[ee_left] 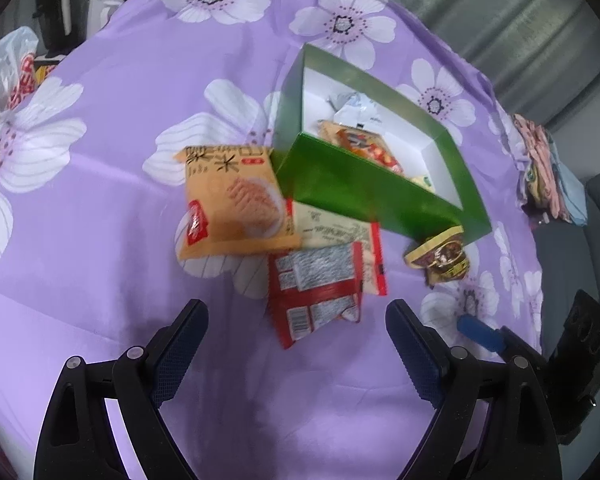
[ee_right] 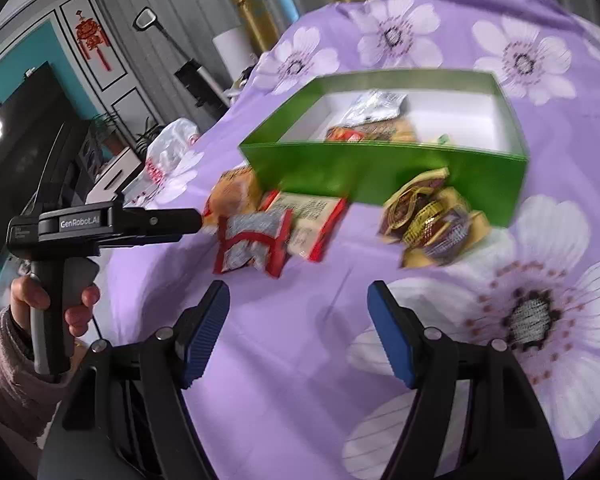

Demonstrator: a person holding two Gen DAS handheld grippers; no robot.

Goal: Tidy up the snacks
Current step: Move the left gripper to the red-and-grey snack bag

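Purple flowered cloth (ee_left: 112, 128) over the table. Left gripper (ee_left: 296, 344) fingers spread wide, holding nothing; red packet (ee_left: 316, 292) lies just ahead, between the fingertips. Orange packet (ee_left: 232, 204) beyond, toward the left finger. Green box (ee_left: 364, 196) farther ahead, snacks inside. Right gripper (ee_right: 298, 328) likewise wide apart, empty; gold packets (ee_right: 432, 216) ahead of its right finger, touching the box.

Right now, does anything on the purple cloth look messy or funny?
Yes. Four snack packets lie outside the green box. The orange packet, a cream packet and the red packet overlap crookedly. The brown-gold packet looks crumpled beside the box.
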